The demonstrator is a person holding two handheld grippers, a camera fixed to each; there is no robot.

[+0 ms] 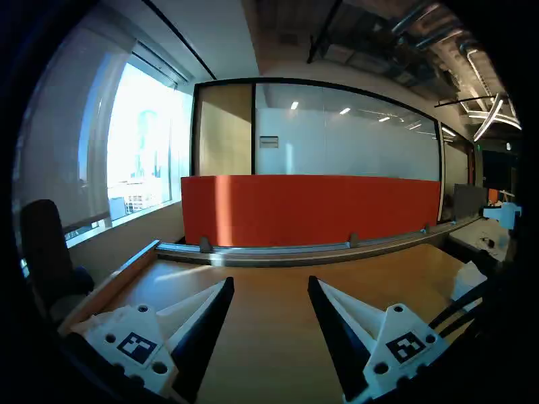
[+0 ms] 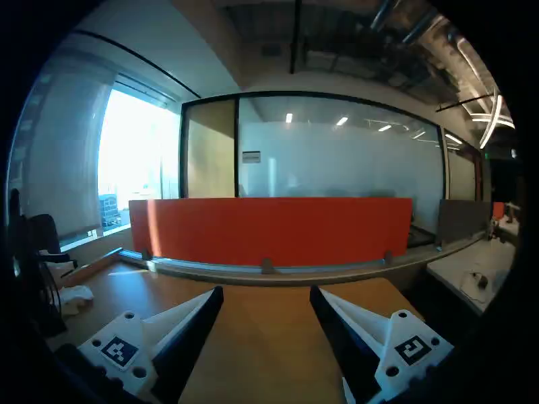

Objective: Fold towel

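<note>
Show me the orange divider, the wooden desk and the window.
orange divider [image 1: 310, 209]: left gripper view, middle of its front face.
wooden desk [image 1: 269, 323]: left gripper view, bare middle of its top.
window [image 2: 138, 161]: right gripper view, bright glass pane.

1. The worktop [image 1: 269, 350] looks like light brown wood, smooth, with a soft shine where sunlight falls.
2. The left tool [image 1: 269, 279] and the right tool [image 2: 266, 289] have white matt plastic bodies; their inner faces are black and dull.
3. The orange screen [image 1: 310, 209] is matt, perhaps covered with cloth.
4. The rail [image 1: 283, 252] under it looks like brushed metal.
5. The glass wall [image 1: 343, 141] is frosted, yet it reflects lamps.
6. A white crumpled thing [image 2: 75, 296] looks like soft cloth.
</note>
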